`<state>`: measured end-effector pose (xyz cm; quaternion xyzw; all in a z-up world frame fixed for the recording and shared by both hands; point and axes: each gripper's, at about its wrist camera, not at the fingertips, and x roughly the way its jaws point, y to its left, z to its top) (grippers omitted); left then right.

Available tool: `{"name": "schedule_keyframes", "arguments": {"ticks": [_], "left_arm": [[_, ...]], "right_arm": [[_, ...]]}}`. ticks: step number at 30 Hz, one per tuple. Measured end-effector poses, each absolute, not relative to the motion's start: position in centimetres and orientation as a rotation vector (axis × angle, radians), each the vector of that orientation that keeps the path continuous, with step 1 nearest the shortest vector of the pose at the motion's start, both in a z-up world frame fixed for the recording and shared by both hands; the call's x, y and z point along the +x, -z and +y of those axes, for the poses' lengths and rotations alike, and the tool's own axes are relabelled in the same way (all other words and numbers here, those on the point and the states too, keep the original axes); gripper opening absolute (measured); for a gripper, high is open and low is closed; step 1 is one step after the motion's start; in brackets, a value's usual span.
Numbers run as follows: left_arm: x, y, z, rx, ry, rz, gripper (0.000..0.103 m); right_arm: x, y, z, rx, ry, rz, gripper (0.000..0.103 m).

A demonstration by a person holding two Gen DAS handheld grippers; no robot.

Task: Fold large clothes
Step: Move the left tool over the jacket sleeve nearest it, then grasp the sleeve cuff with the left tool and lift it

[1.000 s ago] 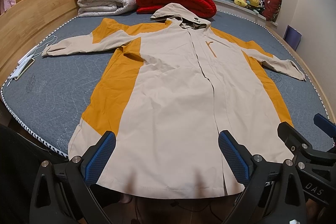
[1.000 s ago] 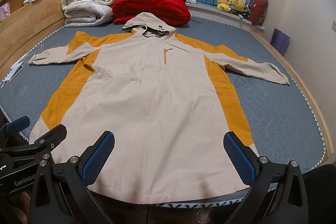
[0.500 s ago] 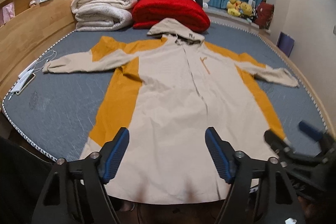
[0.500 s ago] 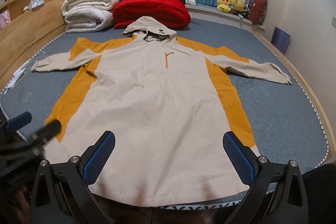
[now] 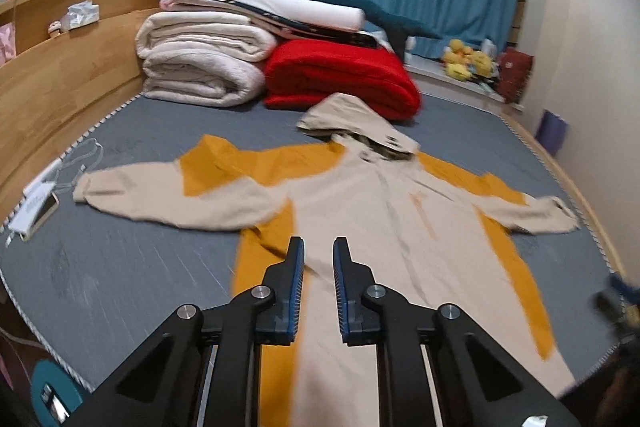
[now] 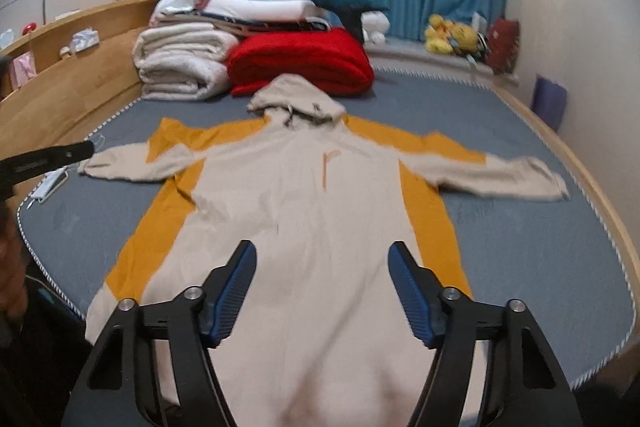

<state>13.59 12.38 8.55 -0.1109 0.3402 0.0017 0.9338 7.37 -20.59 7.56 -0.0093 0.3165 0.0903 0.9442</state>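
With the hooded jacket (image 6: pixel 312 227) flat on the bed (image 6: pixel 540 247), both grippers, left gripper (image 5: pixel 319 247) and right gripper (image 6: pixel 322 259), hover with fingers closing on nothing; each should pinch a cuff cleanly.

Beige-orange hooded coat (image 6: pixel 312 227) spread flat

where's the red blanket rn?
Red blanket lies folded at the far end of the bed, centre of both views, just beyond the coat's hood, right of the white folded blankets.
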Motion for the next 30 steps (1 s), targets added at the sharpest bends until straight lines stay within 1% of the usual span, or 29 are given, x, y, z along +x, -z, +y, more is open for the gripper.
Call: {"name": "schedule_keyframes", "arguments": {"ticks": [4,8,12,15,18,20,21,22,23,24,26,30], "left_arm": [[20.1,-5.7,17.7,-0.247,-0.058,0.769,0.013],[25.4,-1.9,23.2,-0.323,-0.112,0.849,0.013],[28.5,1.3,28.4,-0.438,-0.089,0.859,0.013],[29.8,3.8,32.8,-0.455,-0.146,0.863,0.013],[30.2,5.7,38.0,-0.578,-0.227,0.855,0.013],[30.0,7.1,41.6,-0.643,-0.325,0.844,0.013],[29.9,7.5,43.2,-0.673,-0.365,0.84,0.013],[29.7,8.2,45.1,-0.724,-0.414,0.831,0.016],[29.3,8.8,47.0,-0.773,-0.46,0.815,0.018],[29.0,9.2,48.5,-0.807,-0.492,0.802,0.023],[28.4,10.2,51.0,-0.859,-0.55,0.784,0.025],[27.8,11.9,55.2,-0.945,-0.604,0.735,0.026]], "right_arm": [[12.2,-10.4,-20.1,0.002,-0.205,0.578,0.063],[18.2,-12.1,-18.6,-0.001,-0.228,0.534,0.063],[23.8,-13.1,-18.1,-0.007,-0.24,0.477,0.063],[27.1,-11.6,-18.9,0.016,-0.222,0.467,0.063],[30.0,-8.9,-19.2,0.039,-0.226,0.583,0.063],[31.3,-7.7,-19.0,0.024,-0.221,0.625,0.063],[31.6,-7.3,-18.8,-0.002,-0.21,0.621,0.058],[31.9,-7.0,-18.6,-0.021,-0.209,0.616,0.053],[32.1,-6.5,-18.5,-0.041,-0.212,0.612,0.039],[32.4,-6.2,-18.4,-0.054,-0.211,0.611,0.026],[33.3,-5.5,-18.4,-0.054,-0.205,0.622,0.015],[33.9,-4.3,-18.3,-0.037,-0.208,0.632,0.014]]}}
